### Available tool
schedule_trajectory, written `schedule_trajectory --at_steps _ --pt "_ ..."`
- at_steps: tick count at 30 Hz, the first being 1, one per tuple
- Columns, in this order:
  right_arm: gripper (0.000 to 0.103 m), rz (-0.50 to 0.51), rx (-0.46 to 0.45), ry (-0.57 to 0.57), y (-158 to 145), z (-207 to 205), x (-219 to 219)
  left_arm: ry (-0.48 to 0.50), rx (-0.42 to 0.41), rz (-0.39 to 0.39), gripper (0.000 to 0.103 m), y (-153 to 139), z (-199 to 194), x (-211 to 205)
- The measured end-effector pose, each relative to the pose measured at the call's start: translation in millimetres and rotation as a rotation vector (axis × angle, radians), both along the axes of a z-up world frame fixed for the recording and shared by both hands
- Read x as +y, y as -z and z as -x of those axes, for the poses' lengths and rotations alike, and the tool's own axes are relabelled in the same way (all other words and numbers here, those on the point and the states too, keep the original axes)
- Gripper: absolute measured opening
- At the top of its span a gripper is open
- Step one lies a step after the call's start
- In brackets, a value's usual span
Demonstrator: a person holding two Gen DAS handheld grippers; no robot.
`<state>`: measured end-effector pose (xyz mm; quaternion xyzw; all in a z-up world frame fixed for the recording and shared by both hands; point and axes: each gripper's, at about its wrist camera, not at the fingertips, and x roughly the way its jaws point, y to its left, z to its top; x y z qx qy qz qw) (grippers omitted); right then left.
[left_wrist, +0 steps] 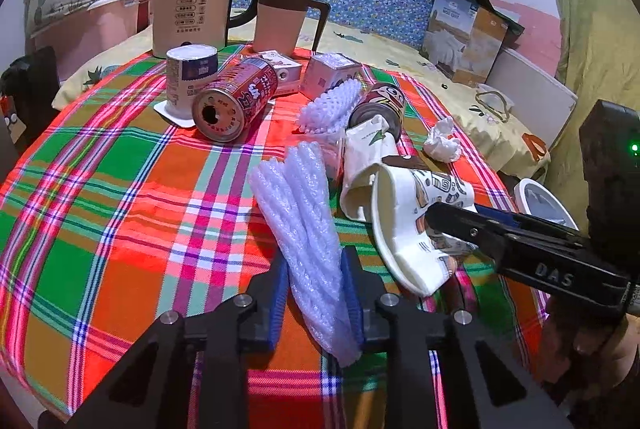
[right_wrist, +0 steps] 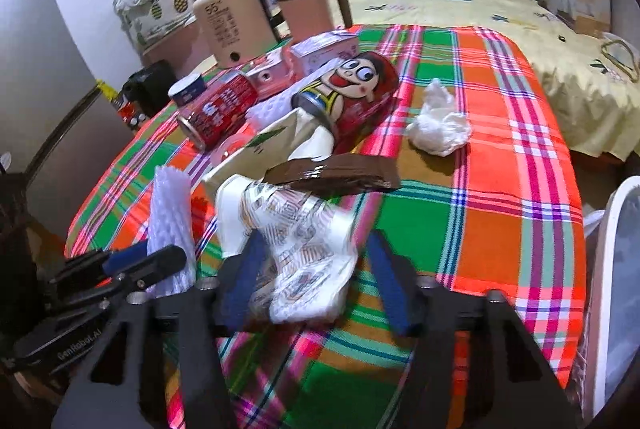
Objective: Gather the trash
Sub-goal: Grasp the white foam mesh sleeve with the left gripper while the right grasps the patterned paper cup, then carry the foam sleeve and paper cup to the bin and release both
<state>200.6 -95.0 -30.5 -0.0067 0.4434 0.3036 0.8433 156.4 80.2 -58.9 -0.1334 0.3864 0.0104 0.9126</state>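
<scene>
Left claw [left_wrist: 316, 293]: closed on a white foam net sleeve [left_wrist: 308, 225], which is pinched between the blue pads [left_wrist: 352, 303] and lies lengthwise on the plaid cloth of the bench [left_wrist: 120, 189]. Right claw [right_wrist: 316, 281]: spread fairly wide around a crushed printed paper cup [right_wrist: 296, 249]; the left pad touches the cup, while a gap is seen at the right pad, so no firm hold is shown. In the left wrist view the same cup [left_wrist: 408, 225] is seen beside the sleeve, with the right claw's fingers [left_wrist: 500, 233] over its base.

Behind the cup, a second flattened paper cup [left_wrist: 362, 165], a cartoon-printed can [right_wrist: 352, 97], a second foam net [left_wrist: 328, 105] and a red can [left_wrist: 236, 97] are crowded together. A crumpled tissue [right_wrist: 438, 127] lies apart, toward the right edge. An open stretch of cloth is seen at the left front and right front of the bench. A white bin [right_wrist: 618, 269] stands just beyond the right edge. A kettle [left_wrist: 196, 1] and a mug [left_wrist: 282, 17] stand at the far edge.
</scene>
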Motion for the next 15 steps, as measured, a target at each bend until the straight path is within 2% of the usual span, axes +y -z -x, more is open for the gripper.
schedule_trajectory --at_steps 7,15 --pt "0.019 0.001 -0.036 0.031 -8 12 -9 -0.008 -0.006 -0.034 0.023 -6 14 -5" --pt "0.015 -0.021 -0.065 0.062 -15 24 -18 -0.011 -0.023 -0.082 0.021 -19 34 -17"
